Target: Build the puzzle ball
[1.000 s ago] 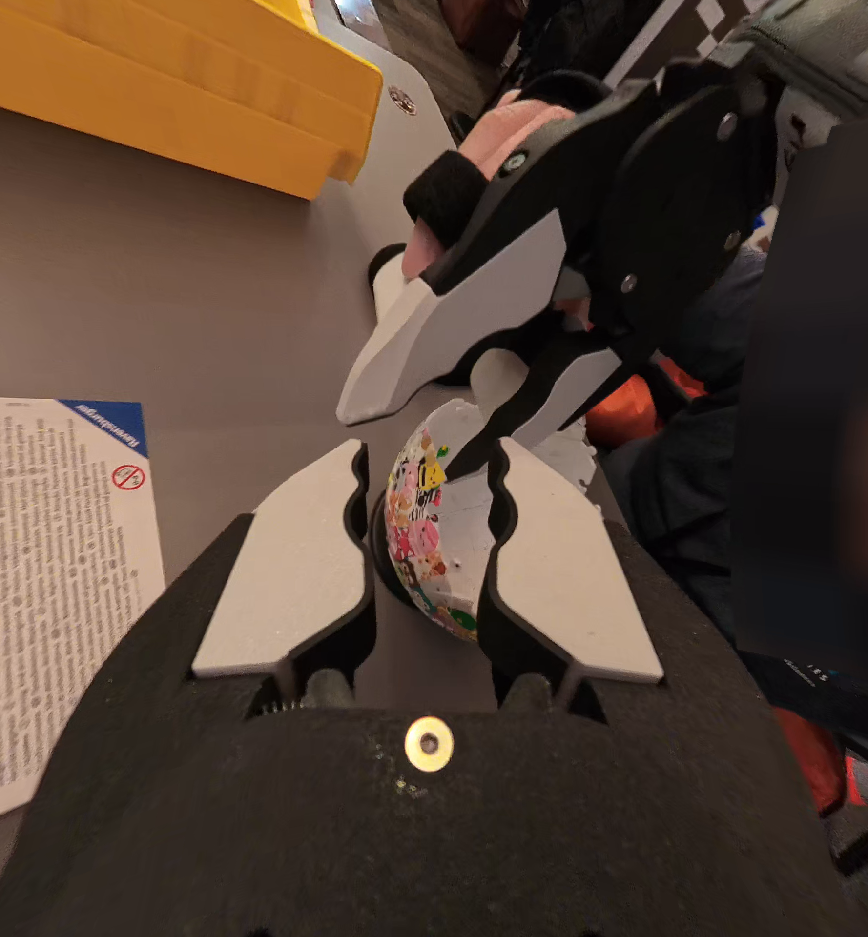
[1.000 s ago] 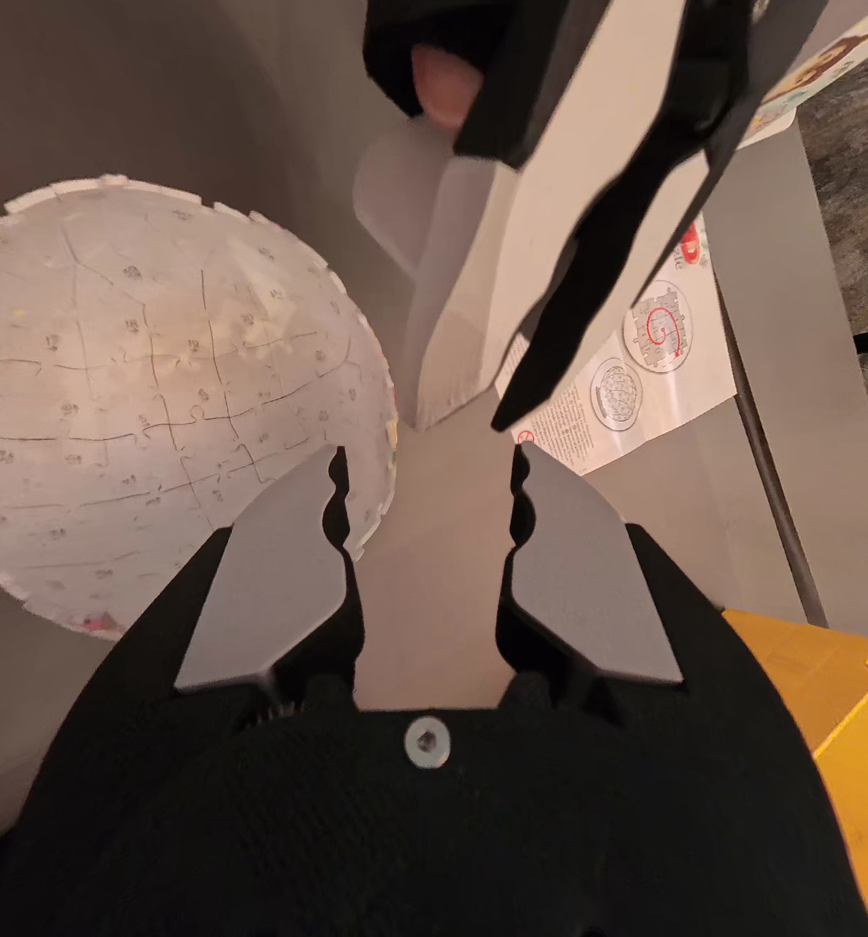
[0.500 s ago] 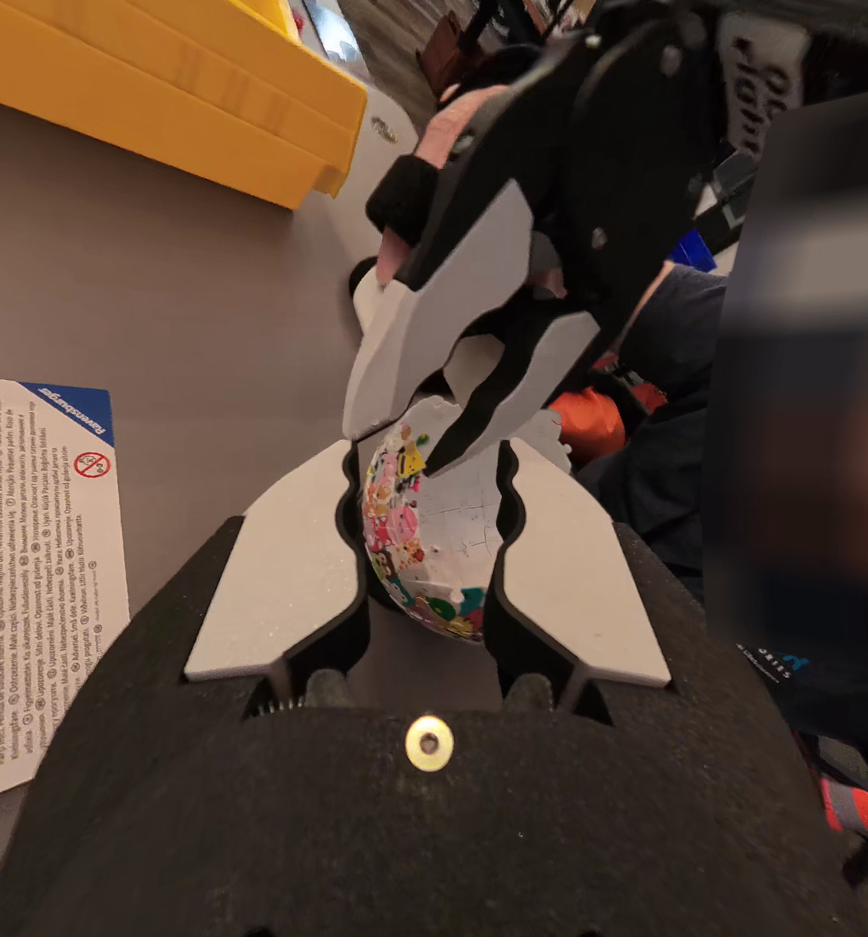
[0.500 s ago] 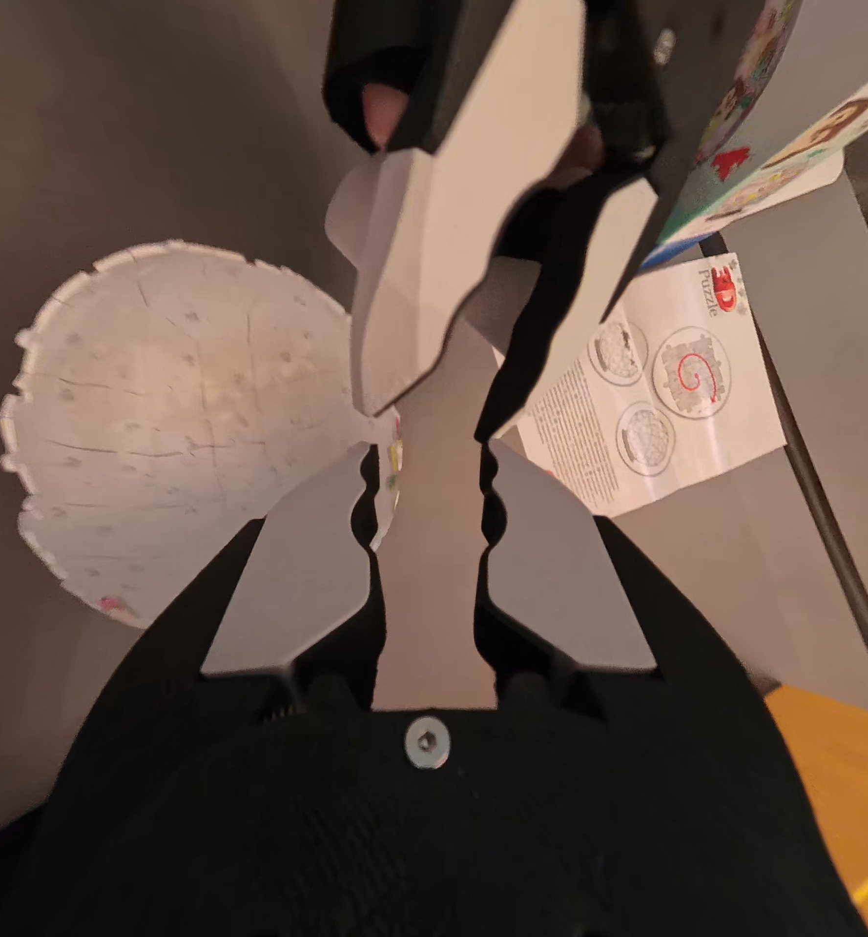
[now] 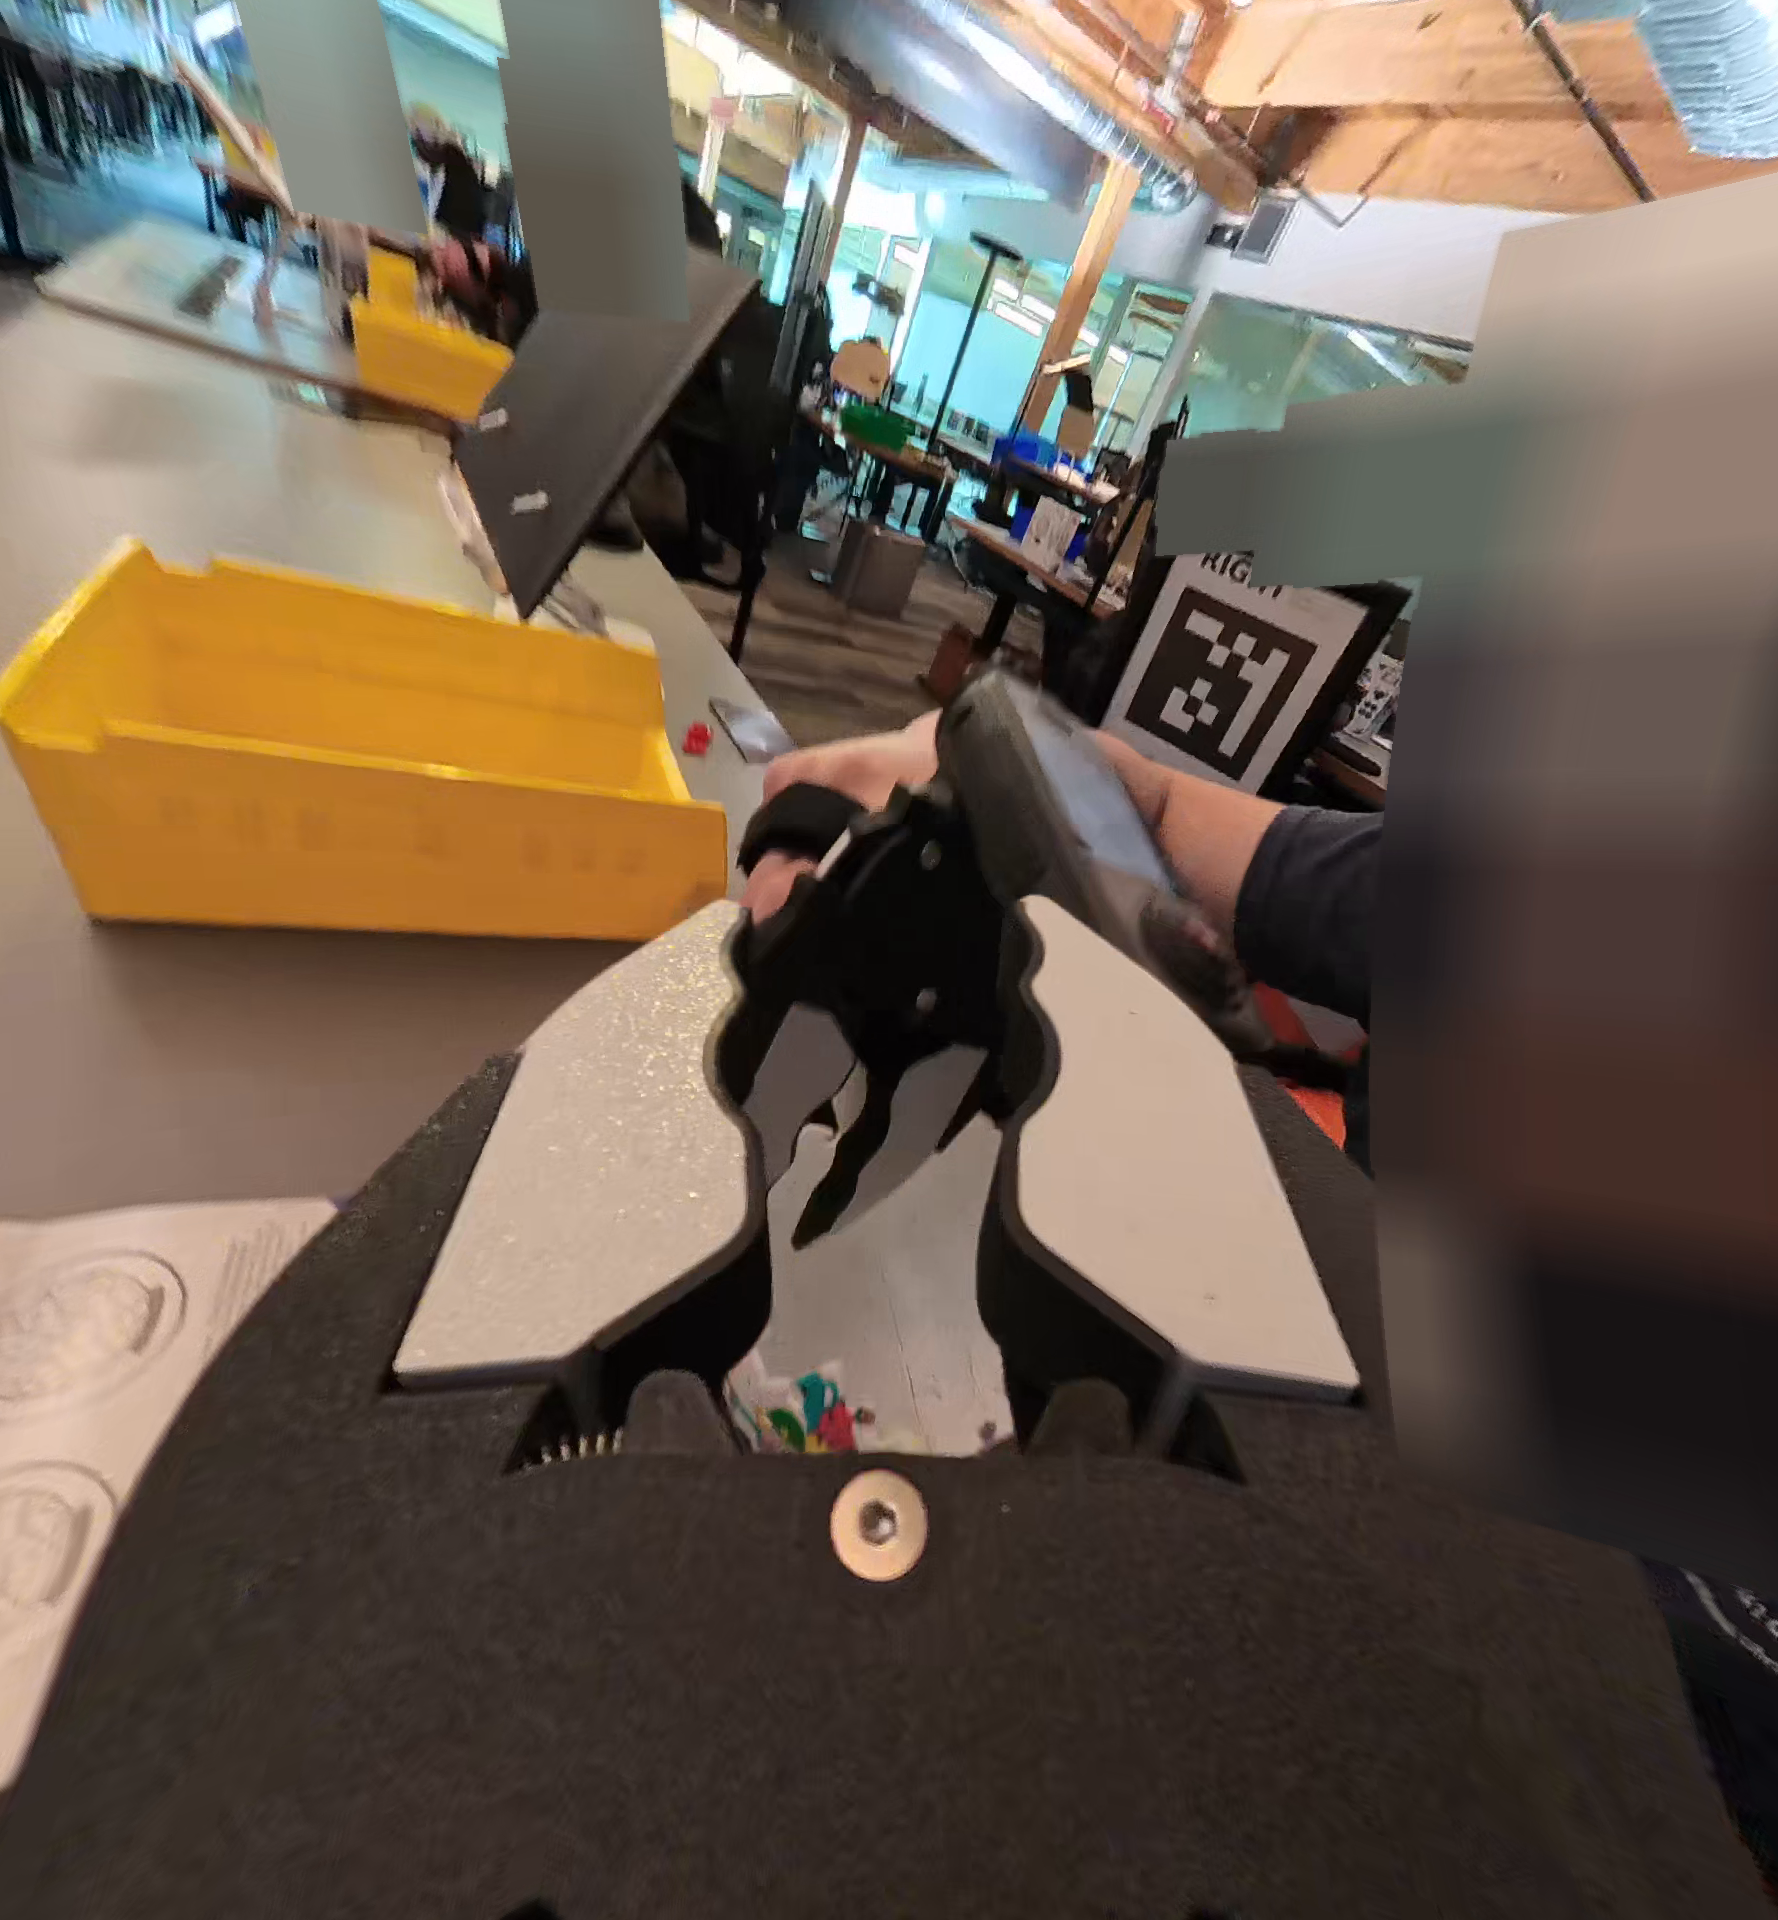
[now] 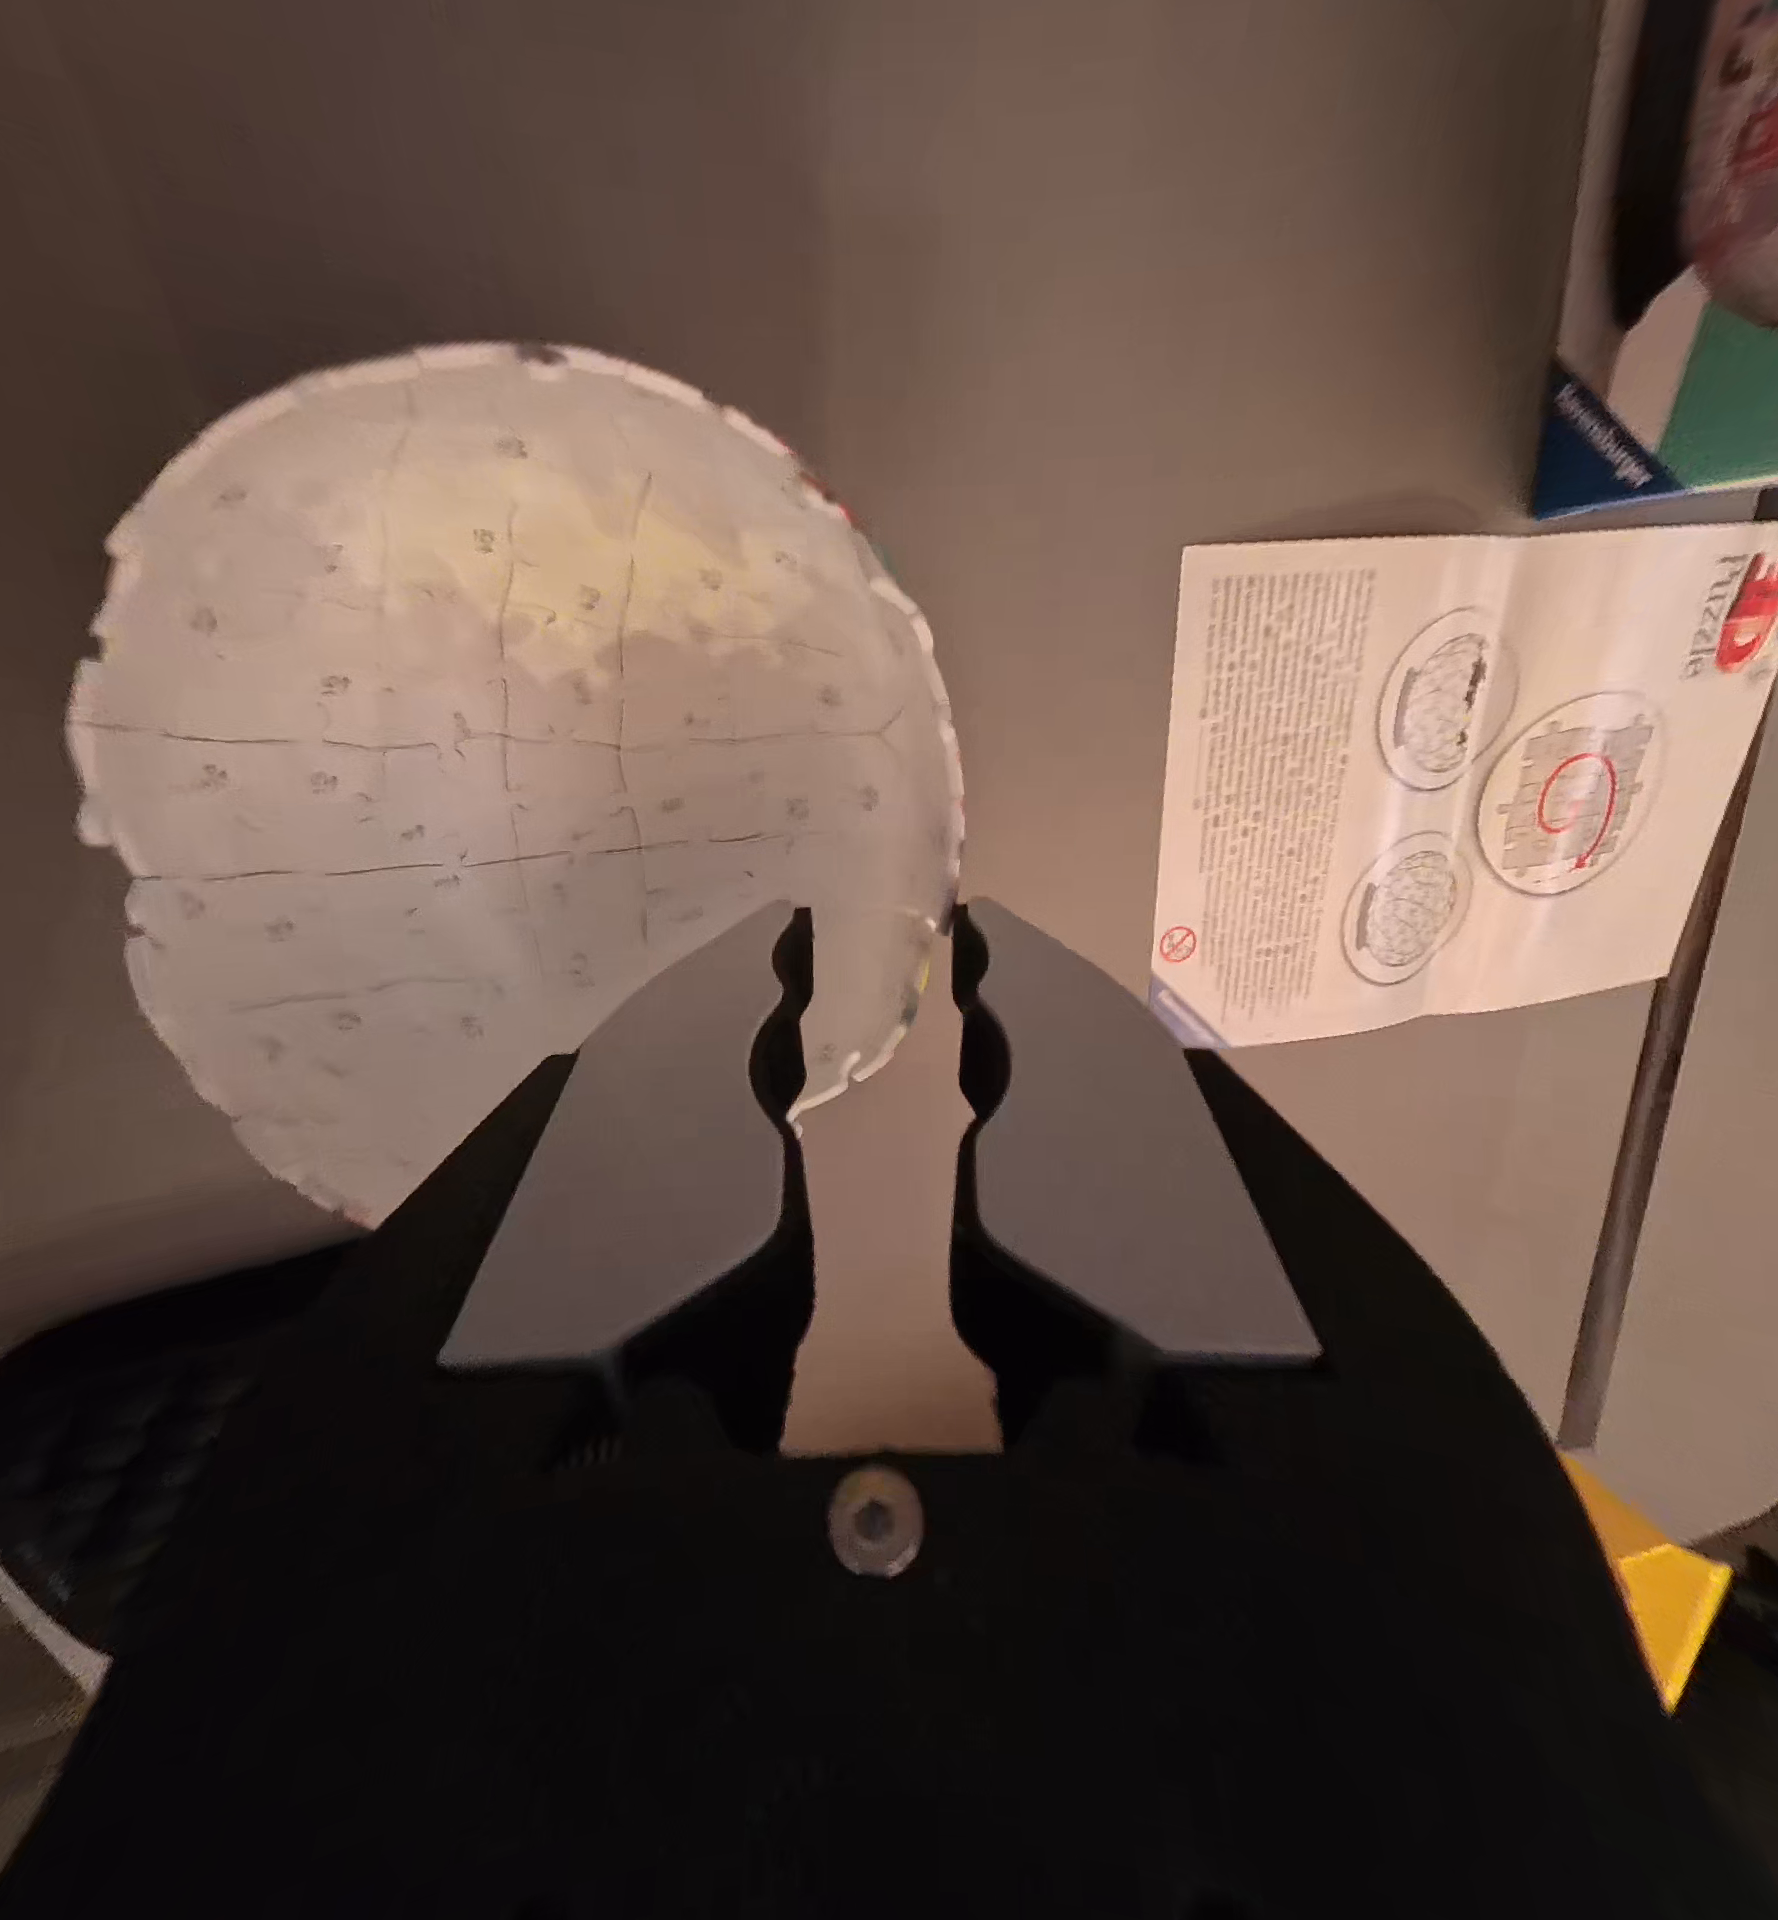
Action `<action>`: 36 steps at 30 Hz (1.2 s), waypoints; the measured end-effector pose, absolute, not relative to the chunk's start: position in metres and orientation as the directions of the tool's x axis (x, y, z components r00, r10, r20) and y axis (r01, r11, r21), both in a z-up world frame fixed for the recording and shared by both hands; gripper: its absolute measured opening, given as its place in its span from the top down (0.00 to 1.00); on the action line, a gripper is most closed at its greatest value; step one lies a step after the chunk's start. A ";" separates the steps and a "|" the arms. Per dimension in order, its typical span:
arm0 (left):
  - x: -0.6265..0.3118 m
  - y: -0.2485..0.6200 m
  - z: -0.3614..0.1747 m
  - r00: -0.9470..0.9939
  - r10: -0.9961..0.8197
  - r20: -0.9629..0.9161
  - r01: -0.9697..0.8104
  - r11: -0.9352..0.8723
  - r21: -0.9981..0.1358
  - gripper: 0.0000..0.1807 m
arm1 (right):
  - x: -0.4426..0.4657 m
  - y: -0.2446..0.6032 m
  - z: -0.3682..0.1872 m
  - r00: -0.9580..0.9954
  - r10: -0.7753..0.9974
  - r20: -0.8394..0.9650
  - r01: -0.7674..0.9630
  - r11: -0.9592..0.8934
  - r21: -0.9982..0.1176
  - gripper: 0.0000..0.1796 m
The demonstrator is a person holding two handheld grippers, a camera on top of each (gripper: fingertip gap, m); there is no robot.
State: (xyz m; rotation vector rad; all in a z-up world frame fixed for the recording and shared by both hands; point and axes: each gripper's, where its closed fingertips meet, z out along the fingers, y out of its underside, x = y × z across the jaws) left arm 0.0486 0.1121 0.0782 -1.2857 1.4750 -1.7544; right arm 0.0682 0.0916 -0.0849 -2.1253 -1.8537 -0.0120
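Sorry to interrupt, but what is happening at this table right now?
A person is building a puzzle ball with two handheld grippers. The half-built puzzle shell lies on the grey table, its white inside facing the right wrist camera. The right gripper hovers with its jaws open astride the shell's rim. The left gripper is also open, empty, with the shell just below it. An instruction leaflet and a yellow bin sit nearby.
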 end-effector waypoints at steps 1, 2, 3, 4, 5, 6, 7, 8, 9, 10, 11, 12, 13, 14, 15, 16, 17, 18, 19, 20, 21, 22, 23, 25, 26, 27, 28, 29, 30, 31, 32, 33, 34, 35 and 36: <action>0.048 0.113 0.085 -0.427 -0.847 0.315 -0.154 -0.275 -0.949 0.76 | 0.069 0.094 -0.087 0.166 0.964 0.209 0.970 -0.121 -0.212 0.85; 0.047 0.114 0.090 -0.424 -0.855 0.299 -0.130 -0.269 -0.954 0.76 | 0.070 0.095 -0.088 0.179 0.964 0.197 0.970 -0.140 -0.197 0.85; 0.046 0.114 0.093 -0.426 -0.859 0.285 -0.113 -0.262 -0.958 0.77 | 0.071 0.098 -0.089 0.192 0.961 0.197 0.971 -0.157 -0.182 0.84; 0.045 0.113 0.095 -0.429 -0.861 0.274 -0.103 -0.255 -0.961 0.77 | 0.073 0.100 -0.090 0.196 0.960 0.200 0.972 -0.164 -0.166 0.84; 0.045 0.113 0.095 -0.423 -0.866 0.267 -0.101 -0.247 -0.964 0.77 | 0.075 0.103 -0.092 0.198 0.959 0.202 0.974 -0.169 -0.150 0.84; 0.044 0.112 0.096 -0.425 -0.867 0.260 -0.099 -0.242 -0.965 0.77 | 0.076 0.104 -0.094 0.203 0.959 0.196 0.975 -0.179 -0.135 0.84; 0.043 0.110 0.097 -0.433 -0.863 0.260 -0.092 -0.245 -0.965 0.77 | 0.077 0.103 -0.096 0.208 0.961 0.184 0.975 -0.187 -0.122 0.84; 0.042 0.109 0.099 -0.438 -0.860 0.261 -0.082 -0.251 -0.964 0.77 | 0.076 0.104 -0.097 0.210 0.961 0.181 0.975 -0.191 -0.115 0.85; 0.041 0.108 0.101 -0.445 -0.857 0.262 -0.070 -0.258 -0.964 0.78 | 0.076 0.105 -0.098 0.214 0.960 0.179 0.974 -0.196 -0.111 0.86; 0.040 0.107 0.102 -0.450 -0.854 0.261 -0.062 -0.262 -0.963 0.78 | 0.076 0.104 -0.099 0.214 0.961 0.174 0.975 -0.198 -0.104 0.88; 0.040 0.107 0.103 -0.452 -0.854 0.259 -0.059 -0.261 -0.963 0.78 | 0.077 0.104 -0.101 0.216 0.961 0.171 0.975 -0.203 -0.090 0.90; 0.040 0.106 0.104 -0.456 -0.852 0.256 -0.058 -0.259 -0.964 0.78 | 0.078 0.104 -0.103 0.220 0.961 0.170 0.975 -0.210 -0.074 0.90; 0.040 0.105 0.104 -0.461 -0.851 0.253 -0.059 -0.255 -0.965 0.79 | 0.078 0.104 -0.104 0.224 0.960 0.167 0.974 -0.215 -0.069 0.91; 0.040 0.104 0.104 -0.463 -0.851 0.248 -0.062 -0.249 -0.967 0.79 | 0.078 0.104 -0.106 0.229 0.961 0.157 0.973 -0.220 -0.067 0.92; 0.040 0.103 0.103 -0.462 -0.853 0.242 -0.064 -0.240 -0.969 0.80 | 0.078 0.103 -0.106 0.235 0.961 0.147 0.971 -0.228 -0.067 0.93; 0.041 0.101 0.102 -0.463 -0.854 0.237 -0.067 -0.232 -0.970 0.80 | 0.077 0.103 -0.107 0.242 0.961 0.137 0.970 -0.234 -0.071 0.93; 0.041 0.100 0.100 -0.465 -0.854 0.233 -0.072 -0.226 -0.971 0.81 | 0.076 0.102 -0.108 0.248 0.961 0.122 0.968 -0.240 -0.073 0.94; 0.042 0.099 0.099 -0.466 -0.854 0.233 -0.077 -0.223 -0.972 0.81 | 0.076 0.102 -0.108 0.253 0.961 0.113 0.967 -0.246 -0.071 0.94; 0.043 0.098 0.098 -0.467 -0.852 0.235 -0.082 -0.223 -0.971 0.81 | 0.076 0.102 -0.108 0.259 0.959 0.111 0.965 -0.253 -0.068 0.94; 0.043 0.098 0.097 -0.469 -0.850 0.239 -0.087 -0.225 -0.970 0.81 | 0.075 0.103 -0.108 0.267 0.958 0.107 0.963 -0.260 -0.070 0.95; 0.044 0.097 0.097 -0.472 -0.848 0.242 -0.090 -0.227 -0.970 0.81 | 0.075 0.102 -0.108 0.276 0.956 0.097 0.960 -0.270 -0.071 0.95; 0.044 0.097 0.096 -0.477 -0.844 0.244 -0.091 -0.229 -0.969 0.81 | 0.075 0.102 -0.107 0.288 0.954 0.084 0.957 -0.283 -0.070 0.95; 0.044 0.097 0.096 -0.478 -0.843 0.247 -0.093 -0.231 -0.969 0.81 | 0.075 0.102 -0.107 0.299 0.952 0.071 0.953 -0.294 -0.073 0.96; 0.044 0.096 0.095 -0.476 -0.845 0.244 -0.096 -0.226 -0.970 0.81 | 0.075 0.101 -0.107 0.305 0.950 0.061 0.951 -0.300 -0.074 0.96; 0.044 0.096 0.094 -0.477 -0.845 0.241 -0.098 -0.222 -0.970 0.81 | 0.075 0.101 -0.107 0.310 0.949 0.061 0.950 -0.306 -0.068 0.96; 0.044 0.095 0.094 -0.479 -0.844 0.241 -0.099 -0.220 -0.970 0.81 | 0.076 0.101 -0.106 0.315 0.947 0.062 0.948 -0.311 -0.068 0.96; 0.045 0.095 0.093 -0.480 -0.844 0.241 -0.102 -0.219 -0.970 0.81 | 0.075 0.101 -0.106 0.317 0.946 0.063 0.947 -0.312 -0.070 0.96; 0.045 0.094 0.093 -0.479 -0.844 0.239 -0.104 -0.216 -0.971 0.81 | 0.075 0.102 -0.105 0.315 0.947 0.066 0.948 -0.311 -0.070 0.96; 0.045 0.094 0.093 -0.481 -0.844 0.238 -0.102 -0.215 -0.971 0.81 | 0.076 0.102 -0.103 0.317 0.946 0.070 0.947 -0.313 -0.069 0.95; 0.045 0.094 0.093 -0.478 -0.846 0.237 -0.099 -0.216 -0.971 0.81 | 0.077 0.103 -0.102 0.319 0.944 0.077 0.947 -0.314 -0.071 0.94; 0.045 0.094 0.094 -0.479 -0.846 0.236 -0.097 -0.216 -0.972 0.82 | 0.076 0.104 -0.100 0.320 0.944 0.079 0.946 -0.314 -0.080 0.93; 0.045 0.094 0.094 -0.480 -0.845 0.236 -0.095 -0.217 -0.971 0.82 | 0.075 0.104 -0.100 0.320 0.944 0.077 0.946 -0.313 -0.089 0.93; 0.045 0.095 0.095 -0.480 -0.845 0.237 -0.093 -0.219 -0.971 0.82 | 0.074 0.103 -0.100 0.319 0.945 0.072 0.945 -0.312 -0.095 0.95; 0.044 0.095 0.095 -0.480 -0.845 0.236 -0.089 -0.221 -0.971 0.82 | 0.074 0.103 -0.101 0.316 0.946 0.071 0.947 -0.309 -0.093 0.96; 0.044 0.095 0.096 -0.480 -0.845 0.235 -0.085 -0.222 -0.971 0.82 | 0.075 0.104 -0.101 0.310 0.947 0.084 0.949 -0.303 -0.089 0.96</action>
